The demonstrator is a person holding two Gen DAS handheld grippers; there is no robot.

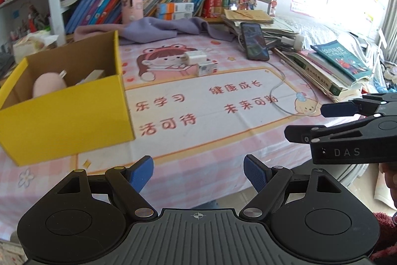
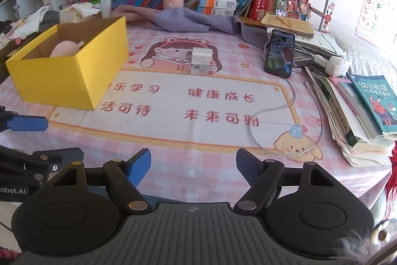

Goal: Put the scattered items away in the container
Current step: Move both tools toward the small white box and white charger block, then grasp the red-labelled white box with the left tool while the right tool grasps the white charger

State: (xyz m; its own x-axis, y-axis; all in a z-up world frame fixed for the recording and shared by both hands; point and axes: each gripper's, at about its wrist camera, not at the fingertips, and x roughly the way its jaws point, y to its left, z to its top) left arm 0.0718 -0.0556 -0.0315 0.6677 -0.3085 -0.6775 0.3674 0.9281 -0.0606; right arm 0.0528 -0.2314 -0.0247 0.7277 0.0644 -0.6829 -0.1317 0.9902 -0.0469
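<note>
- We see the box (image 2: pixel 67 73) at the table's (image 2: pixel 173 160) left, a rounded item (image 2: pixel 65 48) inside it.
- Two small chargers (image 2: pixel 202 61) sit touching mid-table, right of the box.
- The phone (image 2: pixel 280 53) leans on the book stack (image 2: pixel 352 111) farther right.

Yellow box (image 2: pixel 74 76), pink-checked tablecloth (image 2: pixel 173 165)

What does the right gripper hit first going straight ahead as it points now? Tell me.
Likely the two small white chargers in mid-table. The right gripper is open, and between its fingers lies only bare pink table mat up to them. Depth is uncertain; if it travels above them, the purple cloth comes next.
</note>
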